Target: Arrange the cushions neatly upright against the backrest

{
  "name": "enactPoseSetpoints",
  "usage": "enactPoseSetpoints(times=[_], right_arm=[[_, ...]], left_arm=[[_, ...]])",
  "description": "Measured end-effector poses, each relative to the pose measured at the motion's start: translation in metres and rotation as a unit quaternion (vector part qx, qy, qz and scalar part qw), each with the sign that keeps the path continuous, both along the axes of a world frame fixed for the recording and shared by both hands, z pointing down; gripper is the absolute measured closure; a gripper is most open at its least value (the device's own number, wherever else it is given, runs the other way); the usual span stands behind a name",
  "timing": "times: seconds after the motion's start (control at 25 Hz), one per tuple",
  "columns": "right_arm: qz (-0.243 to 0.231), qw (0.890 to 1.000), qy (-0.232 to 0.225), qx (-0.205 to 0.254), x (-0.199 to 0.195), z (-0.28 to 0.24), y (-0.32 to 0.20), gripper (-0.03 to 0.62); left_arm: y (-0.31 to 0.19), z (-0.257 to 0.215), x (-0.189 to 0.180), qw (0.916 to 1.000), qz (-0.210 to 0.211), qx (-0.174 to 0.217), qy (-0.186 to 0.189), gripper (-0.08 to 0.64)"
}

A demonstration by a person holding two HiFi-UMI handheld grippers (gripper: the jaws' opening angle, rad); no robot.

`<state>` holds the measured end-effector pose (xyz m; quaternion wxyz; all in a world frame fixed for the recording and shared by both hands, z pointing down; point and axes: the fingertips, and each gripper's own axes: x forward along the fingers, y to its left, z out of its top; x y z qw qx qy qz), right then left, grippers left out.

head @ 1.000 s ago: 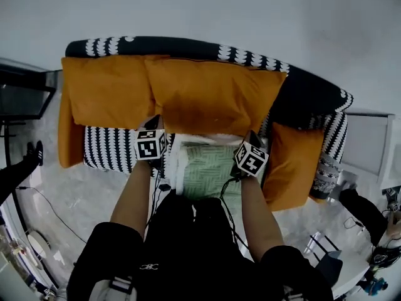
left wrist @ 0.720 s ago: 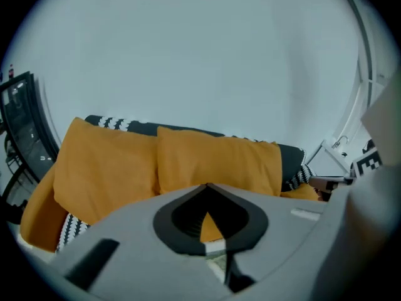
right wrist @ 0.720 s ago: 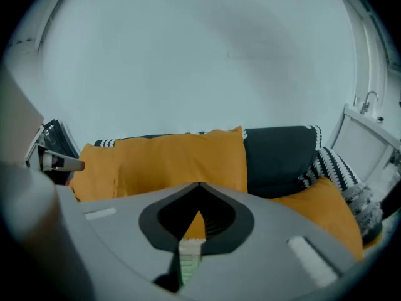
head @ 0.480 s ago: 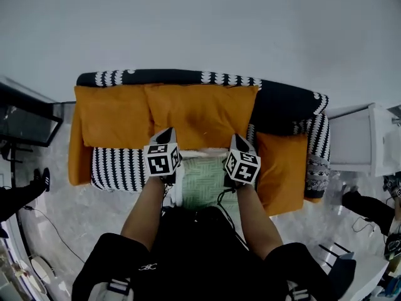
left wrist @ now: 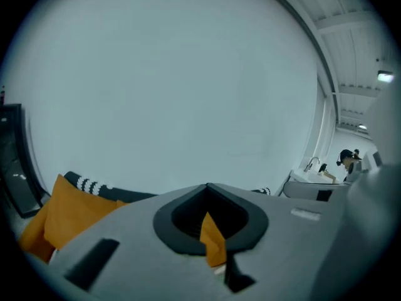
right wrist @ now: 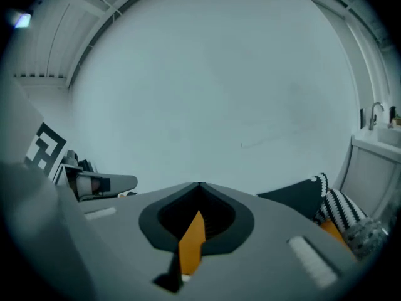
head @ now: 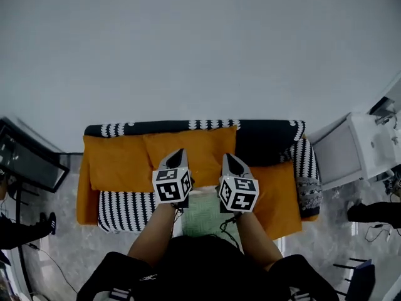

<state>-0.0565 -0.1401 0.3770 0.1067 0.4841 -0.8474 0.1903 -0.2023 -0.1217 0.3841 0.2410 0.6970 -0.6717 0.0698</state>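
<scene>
A black sofa [head: 266, 137] with white pattern holds orange cushions. Two of them [head: 116, 162] [head: 200, 146] lean on the backrest, and a third [head: 280, 190] lies by the right arm. A pale green cushion [head: 203, 215] lies on the seat edge between my forearms. My left gripper [head: 178, 152] and right gripper [head: 227, 157] hang raised above the seat, side by side, both shut with nothing seen in them. In the left gripper view [left wrist: 209, 188] and the right gripper view [right wrist: 199, 185], only a sliver of orange shows through the jaw slit.
A fourth orange cushion [head: 83, 196] drapes the sofa's left arm. A white cabinet with a sink [head: 354, 152] stands to the right, a dark screen [head: 28, 165] to the left. People's feet [head: 22, 231] [head: 376, 213] and cables lie on the floor at both sides. A plain wall rises behind.
Both grippers have risen from beside the green cushion's top corners to above the seat. The view has tilted up, so the sofa sits lower and smaller, with more wall showing.
</scene>
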Motion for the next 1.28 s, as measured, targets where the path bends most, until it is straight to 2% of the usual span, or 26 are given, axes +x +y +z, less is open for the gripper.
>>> enactPoseSetpoints(times=[0.2,0.4,0.68,0.8,0.88,1.28], right_arm=[[0.023,0.999,-0.006,0.048,0.028,-0.055,0.008,0.586],[0.045,0.995,-0.002,0.084,0.053,-0.087,0.01,0.586],[0.075,0.988,0.03,0.132,0.077,-0.117,0.011,0.586],[0.076,0.988,0.031,0.13,0.08,-0.119,0.011,0.586],[0.076,0.989,0.027,0.127,0.081,-0.118,0.012,0.586],[0.083,0.99,0.012,0.11,0.085,-0.111,0.012,0.586]], left_arm=[[-0.002,-0.059,0.04,0.9982,0.036,0.042,-0.024,0.551],[-0.001,-0.087,0.081,0.9929,0.079,0.074,-0.049,0.551],[0.003,-0.125,0.112,0.9858,0.104,0.116,-0.063,0.551],[0.0,-0.132,0.114,0.982,0.107,0.125,-0.093,0.552],[0.001,-0.132,0.116,0.981,0.11,0.126,-0.098,0.554],[0.001,-0.129,0.123,0.9822,0.124,0.126,-0.065,0.552]])
